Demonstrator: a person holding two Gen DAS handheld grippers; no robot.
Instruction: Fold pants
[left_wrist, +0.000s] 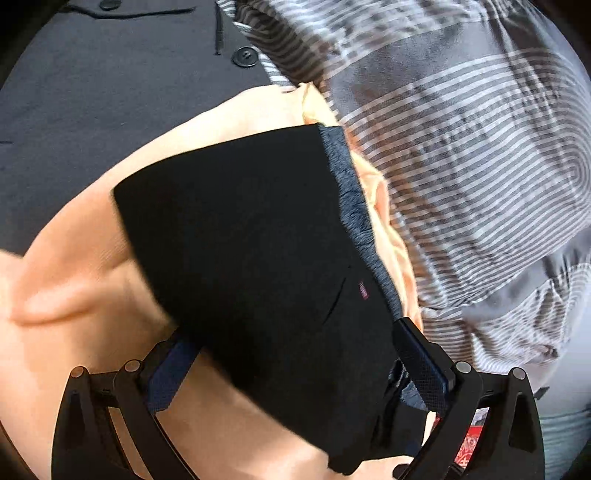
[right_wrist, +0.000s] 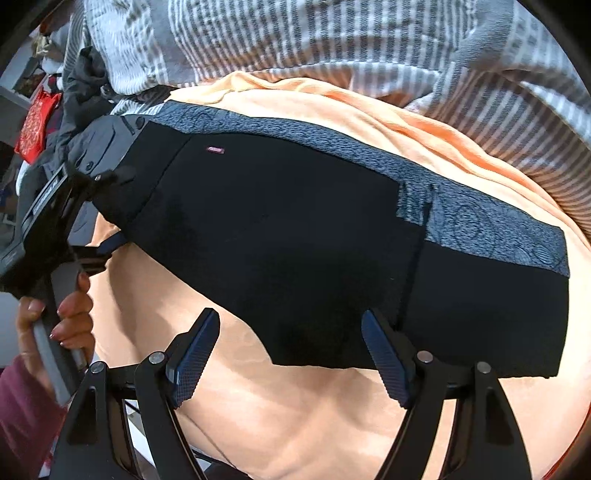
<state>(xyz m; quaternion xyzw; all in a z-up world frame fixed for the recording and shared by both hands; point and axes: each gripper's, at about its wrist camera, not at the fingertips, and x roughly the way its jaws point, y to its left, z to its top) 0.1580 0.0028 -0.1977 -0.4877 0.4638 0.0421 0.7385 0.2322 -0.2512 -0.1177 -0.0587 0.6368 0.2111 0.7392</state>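
Note:
Black pants (right_wrist: 280, 236) with a grey patterned waistband (right_wrist: 480, 221) lie folded on an orange blanket (right_wrist: 295, 413). My right gripper (right_wrist: 291, 354) hovers open over their near edge, its right fingertip just over the hem, nothing pinched. My left gripper (left_wrist: 295, 362) straddles one end of the pants (left_wrist: 240, 240) with its jaws wide: the cloth runs over the left pad (left_wrist: 166, 384) and behind the right pad (left_wrist: 421, 365), and no squeeze shows. From the right wrist view the left gripper (right_wrist: 110, 212) sits at the pants' left end, held by a hand (right_wrist: 70, 310).
A grey-and-white striped duvet (left_wrist: 461, 147) is bunched along the far side of the blanket (right_wrist: 295, 40). A dark grey coat with buttons (left_wrist: 110, 110) lies beyond the pants' end. A red item (right_wrist: 37, 125) and clutter sit at the far left. A maroon sleeve (right_wrist: 22, 413) shows.

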